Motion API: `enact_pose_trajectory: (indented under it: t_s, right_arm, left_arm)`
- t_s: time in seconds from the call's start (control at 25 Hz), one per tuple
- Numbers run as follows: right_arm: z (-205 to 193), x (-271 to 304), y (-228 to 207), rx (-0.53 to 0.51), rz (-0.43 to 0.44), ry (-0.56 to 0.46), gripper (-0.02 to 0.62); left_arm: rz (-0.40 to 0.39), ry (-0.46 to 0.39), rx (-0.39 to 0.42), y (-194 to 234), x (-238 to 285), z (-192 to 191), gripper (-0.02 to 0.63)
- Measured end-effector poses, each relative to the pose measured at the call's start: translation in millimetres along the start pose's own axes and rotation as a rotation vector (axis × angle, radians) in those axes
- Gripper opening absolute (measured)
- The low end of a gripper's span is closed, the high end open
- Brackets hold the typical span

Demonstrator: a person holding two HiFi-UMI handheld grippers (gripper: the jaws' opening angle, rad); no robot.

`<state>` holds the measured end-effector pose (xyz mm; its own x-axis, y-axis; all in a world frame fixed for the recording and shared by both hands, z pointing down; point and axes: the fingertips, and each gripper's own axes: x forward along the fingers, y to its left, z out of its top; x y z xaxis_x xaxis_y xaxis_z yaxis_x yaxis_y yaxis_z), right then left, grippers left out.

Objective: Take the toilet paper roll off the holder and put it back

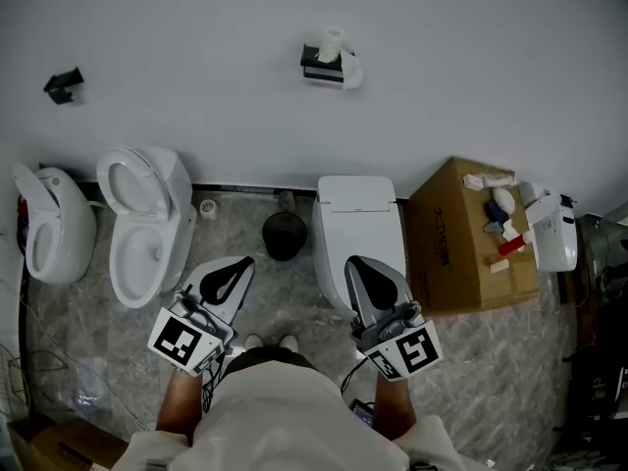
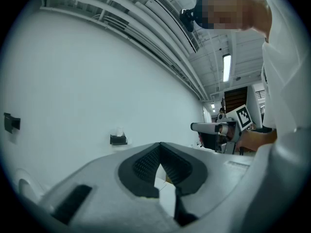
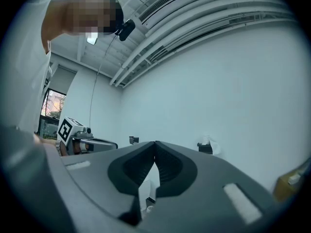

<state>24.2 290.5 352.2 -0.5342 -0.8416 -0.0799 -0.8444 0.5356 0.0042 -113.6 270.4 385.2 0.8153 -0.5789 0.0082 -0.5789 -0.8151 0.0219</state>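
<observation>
A white toilet paper roll (image 1: 332, 44) sits on a black holder (image 1: 322, 68) fixed high on the white wall, a loose sheet hanging at its right. The roll and holder show small and far off in the left gripper view (image 2: 118, 138) and in the right gripper view (image 3: 206, 146). My left gripper (image 1: 235, 269) and right gripper (image 1: 361, 266) are held level close to my body, well short of the wall. Both have their jaw tips meeting with nothing between them. In each gripper view the other gripper shows off to the side.
On the floor below stand two open white toilets (image 1: 147, 219), a closed white toilet (image 1: 358, 229) and a dark bin (image 1: 285, 235). A cardboard box (image 1: 466, 238) with small items on top is at the right. A second black holder (image 1: 65, 83) is on the wall at the left.
</observation>
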Motion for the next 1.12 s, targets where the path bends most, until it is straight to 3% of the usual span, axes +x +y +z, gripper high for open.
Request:
enact_pose_trajectory:
  t_s: [1.12]
  right_arm:
    - [-8, -1, -4, 0.017, 0.006, 0.003, 0.008]
  left_arm:
    - [0.019, 0.017, -0.012, -3, -1, -11, 0.002]
